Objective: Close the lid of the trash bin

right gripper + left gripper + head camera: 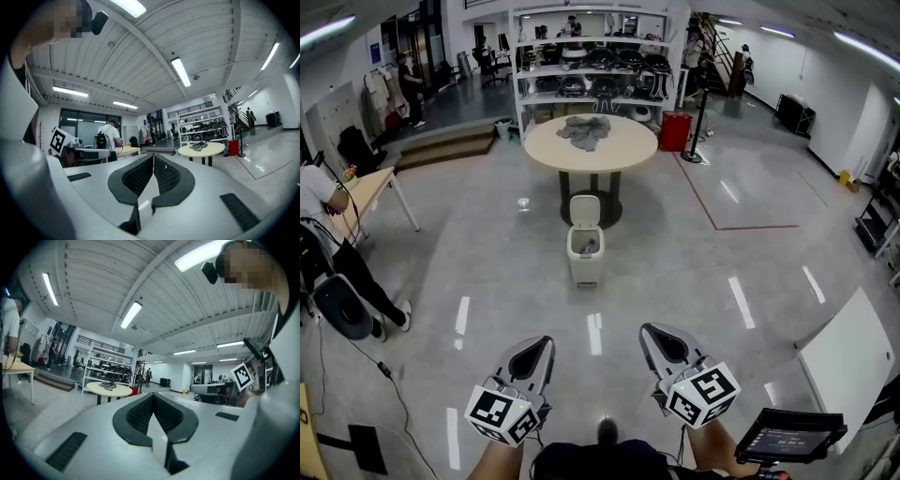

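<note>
Trash bin (585, 258): white, upright on the grey floor, just above centre of the head view. Lid (585, 210) is up, standing on its rear edge, so the mouth is open. Something small lies inside; too small to tell what.

At 12 o'clock from the bin, close behind it: round table (553, 150), pale top, dark pedestal, with a grey cloth (585, 130) heaped on it. Further along 12 o'clock: white shelving (591, 70) loaded with dark gear. At 1 o'clock from the bin, beside the table: red container (675, 131).

At 6 o'clock from the bin, well apart from it, both tools are held low and point toward it. Left gripper (546, 343): jaw tips meet, nothing between them. Right gripper (647, 330): tips pressed together likewise, empty. Neither touches the bin.

At 9 o'clock: a person (328, 225) in a white top leaning at a wooden desk (370, 192). At 4 o'clock, near the frame edge: a white board (853, 352). At 5 o'clock: a dark tablet screen (787, 436).
</note>
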{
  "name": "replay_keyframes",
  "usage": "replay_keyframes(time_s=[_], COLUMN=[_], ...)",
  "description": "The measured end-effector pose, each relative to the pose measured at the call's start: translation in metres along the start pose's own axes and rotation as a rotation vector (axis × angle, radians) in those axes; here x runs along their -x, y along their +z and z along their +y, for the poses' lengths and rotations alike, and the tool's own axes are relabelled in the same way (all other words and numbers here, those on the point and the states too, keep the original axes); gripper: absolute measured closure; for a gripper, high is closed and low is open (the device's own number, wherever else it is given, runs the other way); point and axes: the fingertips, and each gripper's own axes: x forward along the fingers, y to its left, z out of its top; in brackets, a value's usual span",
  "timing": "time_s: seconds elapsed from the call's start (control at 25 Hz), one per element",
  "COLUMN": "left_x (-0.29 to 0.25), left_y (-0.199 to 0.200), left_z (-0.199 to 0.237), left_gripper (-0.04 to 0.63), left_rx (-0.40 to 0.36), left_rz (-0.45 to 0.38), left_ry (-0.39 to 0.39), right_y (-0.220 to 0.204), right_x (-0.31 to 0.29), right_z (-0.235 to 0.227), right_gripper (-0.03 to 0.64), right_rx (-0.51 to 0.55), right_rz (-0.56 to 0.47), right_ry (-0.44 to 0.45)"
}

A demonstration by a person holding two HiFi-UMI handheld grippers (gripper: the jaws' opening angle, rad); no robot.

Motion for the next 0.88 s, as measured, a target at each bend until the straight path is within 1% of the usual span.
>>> replay_keyframes(time_s=[0.2, 0.4, 0.56, 0.88], left_x=[-0.043, -0.093, -0.138, -0.225], left_y=[0.014, 0.009, 0.012, 0.035], left_z=[0.009, 0.037, 0.076, 0.17], left_gripper=[0.594, 0.594, 0.594, 0.594], left_rx=[-0.013, -0.01, 0.003, -0.001], left_rz=[0.017, 0.029, 0.022, -0.007], left_ry=[0.013, -0.016, -0.01, -0.07], right_y=[0.008, 0.004, 0.011, 0.028], right_x=[-0.03, -0.071, -0.113, -0.231], right_z=[-0.04, -0.081, -0.107, -0.157], right_gripper=[0.606, 0.606, 0.606, 0.606], right_rx=[-0.043, -0.058, -0.045, -0.023], right_rz=[-0.005, -0.017, -0.018, -0.021], right_ry=[0.013, -0.011, -0.025, -0.069])
